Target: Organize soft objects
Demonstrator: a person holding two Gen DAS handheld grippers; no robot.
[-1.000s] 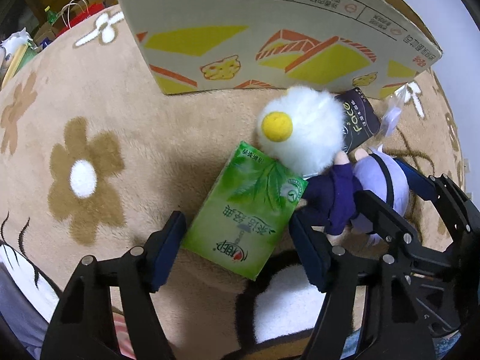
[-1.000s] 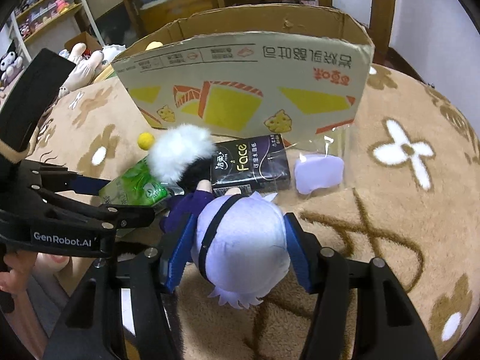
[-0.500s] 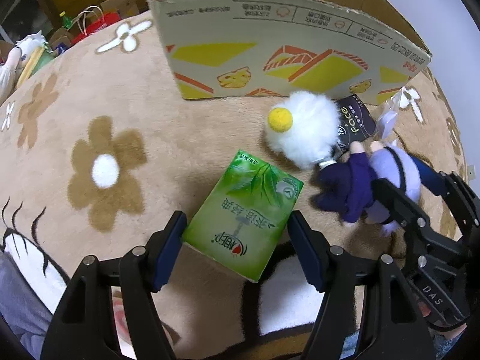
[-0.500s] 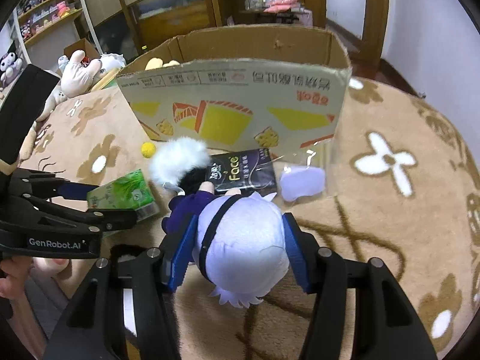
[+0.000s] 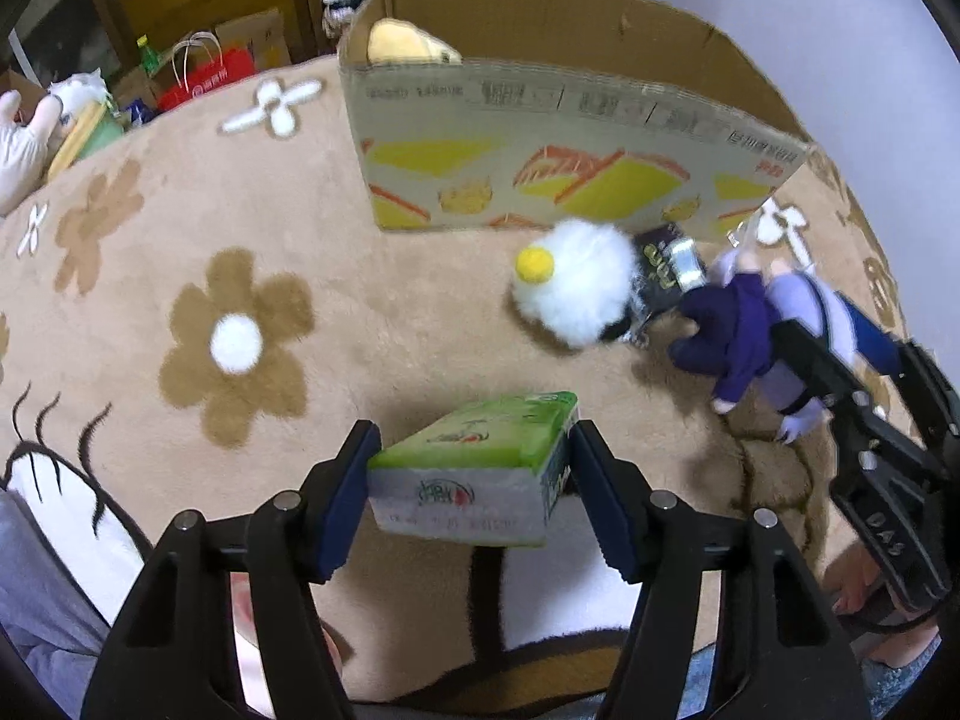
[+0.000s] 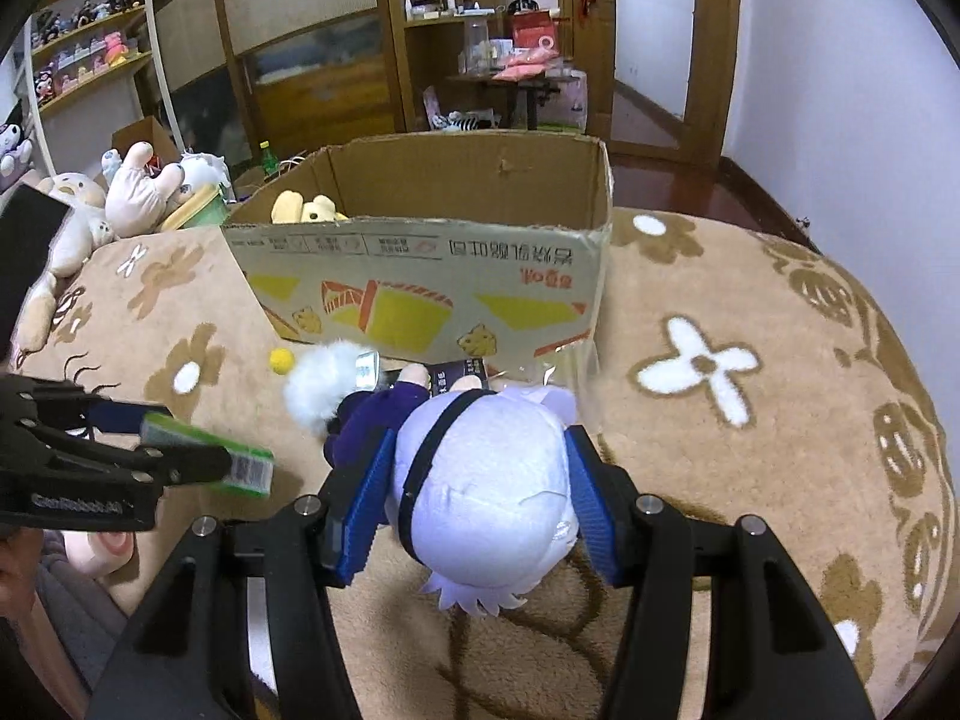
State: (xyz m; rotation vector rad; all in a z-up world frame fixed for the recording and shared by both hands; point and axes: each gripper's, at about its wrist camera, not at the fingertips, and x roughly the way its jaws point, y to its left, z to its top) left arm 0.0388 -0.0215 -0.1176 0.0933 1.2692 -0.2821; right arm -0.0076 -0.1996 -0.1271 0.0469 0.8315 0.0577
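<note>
My left gripper [image 5: 474, 444] is lifted over the flowered blanket. Its jaws are closing, and the blue pads press the sides of a green tissue pack [image 5: 480, 468], which hangs clear of the blanket. My right gripper [image 6: 480, 468] is shut on a plush doll [image 6: 486, 480] with a lavender head and dark purple clothes; from the left wrist view the doll [image 5: 738, 324] hangs off to the right. An open cardboard box [image 6: 420, 276] stands behind, with a yellow plush [image 6: 300, 210] inside. A white fluffy ball [image 5: 576, 288] with a yellow pompom lies in front of the box.
A black tissue pack [image 5: 666, 264] lies beside the fluffy ball at the box's foot. Plush toys [image 6: 138, 192] are piled past the blanket's left edge, near a red bag [image 5: 204, 72]. Wooden shelves and a doorway stand behind the box.
Both grippers have risen. The green tissue pack left the blanket and tipped end-on between the left pads. The doll came up with the right gripper, and the box top came into view.
</note>
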